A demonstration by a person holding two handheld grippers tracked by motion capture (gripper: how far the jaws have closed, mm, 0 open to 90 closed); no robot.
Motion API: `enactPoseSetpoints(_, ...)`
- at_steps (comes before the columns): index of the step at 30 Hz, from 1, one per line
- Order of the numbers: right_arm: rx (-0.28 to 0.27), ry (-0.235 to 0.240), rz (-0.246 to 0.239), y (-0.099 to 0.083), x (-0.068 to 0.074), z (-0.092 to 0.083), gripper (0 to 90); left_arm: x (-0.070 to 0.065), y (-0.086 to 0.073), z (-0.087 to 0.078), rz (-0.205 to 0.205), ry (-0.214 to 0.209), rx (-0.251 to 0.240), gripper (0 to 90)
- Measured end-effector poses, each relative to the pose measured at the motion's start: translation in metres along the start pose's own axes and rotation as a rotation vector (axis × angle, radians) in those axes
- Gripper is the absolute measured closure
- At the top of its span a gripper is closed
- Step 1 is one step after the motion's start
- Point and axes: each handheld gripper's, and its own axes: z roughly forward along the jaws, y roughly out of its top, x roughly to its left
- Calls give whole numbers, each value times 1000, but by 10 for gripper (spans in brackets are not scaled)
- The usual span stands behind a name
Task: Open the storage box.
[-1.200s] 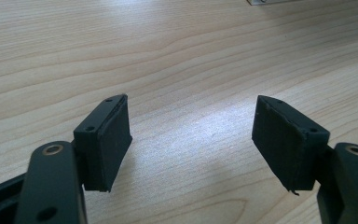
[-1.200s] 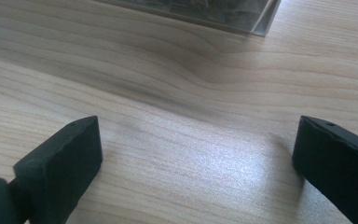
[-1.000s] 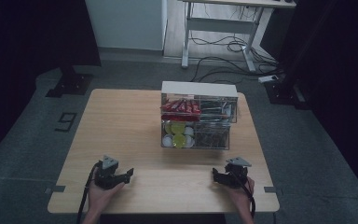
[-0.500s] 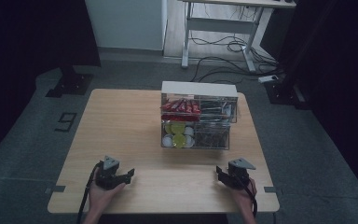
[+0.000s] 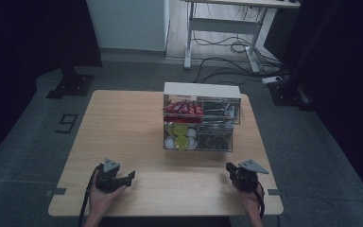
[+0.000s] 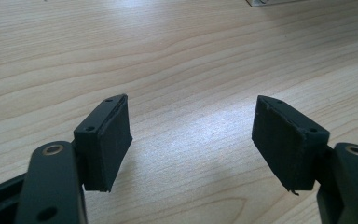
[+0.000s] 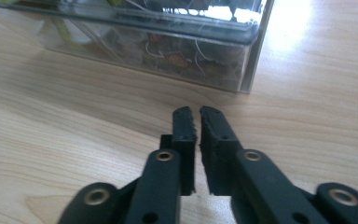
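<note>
My left gripper (image 5: pixel 131 176) (image 6: pixel 191 105) rests low over the bare wooden table (image 5: pixel 123 127) near the front left. Its jaws stand open with nothing between them. My right gripper (image 5: pixel 229 167) (image 7: pixel 197 111) is at the front right and points at the near corner of a clear two-tier organizer box (image 5: pixel 201 124) (image 7: pixel 168 42). Its jaws have just been closing and now stand almost together, with only a thin gap and nothing between them. The box holds red packets (image 5: pixel 183 109) above, yellow-green and white round pieces (image 5: pixel 179 137) below, and dark items on its right side.
The organizer stands right of the table's middle, with a white lid on top. Bare wood stretches across the left half and along the front edge between my hands. Dark floor, a desk frame (image 5: pixel 222 28) and cables lie beyond the far edge.
The right gripper has shifted a little to the right near the front edge and its jaws have come together. The left hand and the box stayed put.
</note>
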Motion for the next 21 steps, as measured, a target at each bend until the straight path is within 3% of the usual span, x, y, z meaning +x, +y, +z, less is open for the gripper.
enactPoseSetpoints(10,-69,45,-29,9,7,-9,896,4,0,-3,-17,6,-9,282)
enactPoseSetpoints(21,-60,101,-5,16,12,-5,896,4,0,-4,-24,5,-12,282)
